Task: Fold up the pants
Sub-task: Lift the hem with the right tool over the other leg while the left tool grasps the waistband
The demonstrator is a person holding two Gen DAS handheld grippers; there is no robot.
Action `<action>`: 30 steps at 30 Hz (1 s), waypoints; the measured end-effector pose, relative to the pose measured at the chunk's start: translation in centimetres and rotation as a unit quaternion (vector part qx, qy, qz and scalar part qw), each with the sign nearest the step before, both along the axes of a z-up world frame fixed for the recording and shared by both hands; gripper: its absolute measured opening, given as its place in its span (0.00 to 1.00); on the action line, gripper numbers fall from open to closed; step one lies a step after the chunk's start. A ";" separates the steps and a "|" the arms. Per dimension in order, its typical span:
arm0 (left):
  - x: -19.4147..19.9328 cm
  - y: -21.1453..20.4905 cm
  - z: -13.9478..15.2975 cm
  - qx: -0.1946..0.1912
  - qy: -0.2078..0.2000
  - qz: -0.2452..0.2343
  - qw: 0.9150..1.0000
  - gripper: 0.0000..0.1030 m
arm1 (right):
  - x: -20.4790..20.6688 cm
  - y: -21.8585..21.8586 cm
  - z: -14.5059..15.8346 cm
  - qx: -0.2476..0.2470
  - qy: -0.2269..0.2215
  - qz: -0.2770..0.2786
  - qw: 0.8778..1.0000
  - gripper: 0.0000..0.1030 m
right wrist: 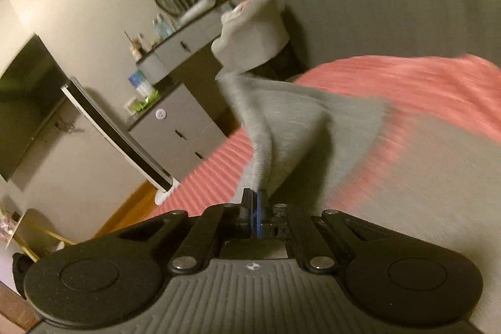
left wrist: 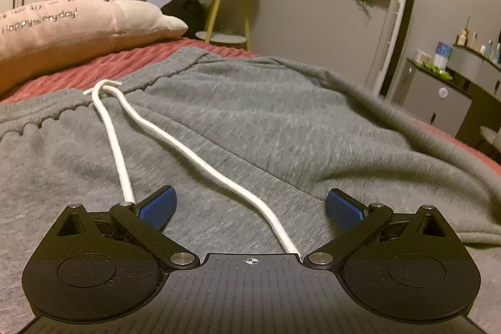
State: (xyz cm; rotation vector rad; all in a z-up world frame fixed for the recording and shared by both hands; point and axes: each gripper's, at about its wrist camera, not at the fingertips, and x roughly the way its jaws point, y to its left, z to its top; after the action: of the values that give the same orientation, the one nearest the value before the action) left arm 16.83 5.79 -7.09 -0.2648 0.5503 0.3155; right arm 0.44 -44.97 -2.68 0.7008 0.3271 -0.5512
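Left wrist view: the left tongs stand wide apart, gripping nothing, low over the grey pants spread on the red bedspread. The white drawstring runs from the waistband toward the camera, one strand passing between the blue pads. A pink pillow lies beyond the waistband.

Right wrist view: the right tongs are pinched tight on a fold of the pants, the fabric rising in a lifted ridge above the bedspread. A grey cabinet stands behind.
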 end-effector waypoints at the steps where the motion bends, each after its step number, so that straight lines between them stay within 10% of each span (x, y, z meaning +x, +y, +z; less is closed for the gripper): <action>1: -0.1 0.0 0.0 -0.002 -0.002 0.000 1.000 1.00 | -2.0 0.6 -0.9 -0.022 0.009 -0.017 1.000 0.00; 5: -0.1 -0.2 0.1 -0.002 0.002 0.000 1.000 1.00 | -3.0 -1.3 -2.9 -0.029 0.060 -0.016 0.998 0.07; 7: -0.3 -0.2 0.1 -0.003 0.003 0.000 1.000 1.00 | -1.3 -1.1 -2.5 -0.082 0.076 -0.001 0.994 0.27; 9: -0.5 -0.2 0.2 -0.004 0.004 -0.002 1.000 1.00 | -0.1 -0.8 -2.9 -0.094 0.092 0.015 0.991 0.70; 15: -0.6 -0.3 0.1 -0.003 0.005 -0.004 1.000 1.00 | -1.5 -4.0 -6.2 0.097 0.043 -0.006 0.994 0.55; 19: -0.3 -0.8 0.0 0.014 0.013 -0.003 1.000 1.00 | -3.9 -5.5 -7.6 0.217 -0.026 -0.030 0.975 0.52; 23: -0.3 -0.7 0.0 0.008 0.011 -0.003 1.000 1.00 | -2.9 -6.4 -9.4 0.218 -0.065 -0.043 0.973 0.37; 26: -0.7 -0.1 1.1 -0.012 0.003 0.002 1.000 1.00 | -2.4 -7.5 -11.0 0.248 -0.090 -0.029 0.964 0.05; 30: -0.5 0.0 5.4 -0.039 -0.048 -0.004 0.998 1.00 | -2.5 -8.1 -11.0 0.238 -0.094 -0.010 0.967 0.05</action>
State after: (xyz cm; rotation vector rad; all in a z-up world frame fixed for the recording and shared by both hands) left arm 16.32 5.81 -1.74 -0.3515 0.4690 0.2713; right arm -2.11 -53.12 -13.73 1.2140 0.2767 -0.4228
